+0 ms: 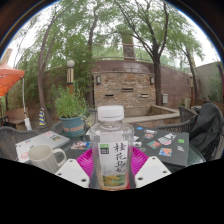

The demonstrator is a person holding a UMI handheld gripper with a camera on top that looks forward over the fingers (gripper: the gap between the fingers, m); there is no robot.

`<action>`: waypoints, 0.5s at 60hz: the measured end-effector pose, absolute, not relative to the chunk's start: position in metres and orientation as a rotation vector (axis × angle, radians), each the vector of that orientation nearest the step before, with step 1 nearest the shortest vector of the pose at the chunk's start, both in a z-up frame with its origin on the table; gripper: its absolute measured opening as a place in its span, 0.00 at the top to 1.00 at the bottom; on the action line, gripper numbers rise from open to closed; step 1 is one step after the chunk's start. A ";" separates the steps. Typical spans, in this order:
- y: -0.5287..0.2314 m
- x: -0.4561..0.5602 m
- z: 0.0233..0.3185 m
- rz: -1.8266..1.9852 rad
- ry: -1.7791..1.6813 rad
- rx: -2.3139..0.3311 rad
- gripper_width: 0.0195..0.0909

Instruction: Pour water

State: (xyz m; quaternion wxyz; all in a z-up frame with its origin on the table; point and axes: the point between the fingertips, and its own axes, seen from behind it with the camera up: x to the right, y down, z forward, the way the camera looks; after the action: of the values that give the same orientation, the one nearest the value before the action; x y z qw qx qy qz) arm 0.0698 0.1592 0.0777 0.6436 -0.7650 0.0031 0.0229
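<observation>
Bottle (112,148): capped, upright, long axis vertical, lodged between the fingers.
Gripper (112,170): clenched on the bottle, both pads touching.
Cup (43,157): left of the fingers, just beside, mouth up.

Outdoor patio: brick wall (125,82), trees (100,30), potted plant (71,108), daylight

clear bottle (111,146) with white cap, green label; white mug (42,156).
</observation>
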 end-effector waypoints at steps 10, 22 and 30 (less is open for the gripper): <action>0.154 0.067 0.077 0.055 -0.042 -1.690 0.63; 0.157 0.071 0.080 0.061 0.001 -1.682 0.48; 0.150 0.078 0.053 0.049 0.012 -1.863 0.11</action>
State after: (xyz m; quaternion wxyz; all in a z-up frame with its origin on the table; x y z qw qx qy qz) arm 0.0778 0.1499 0.0526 0.5965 -0.8024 0.0053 0.0211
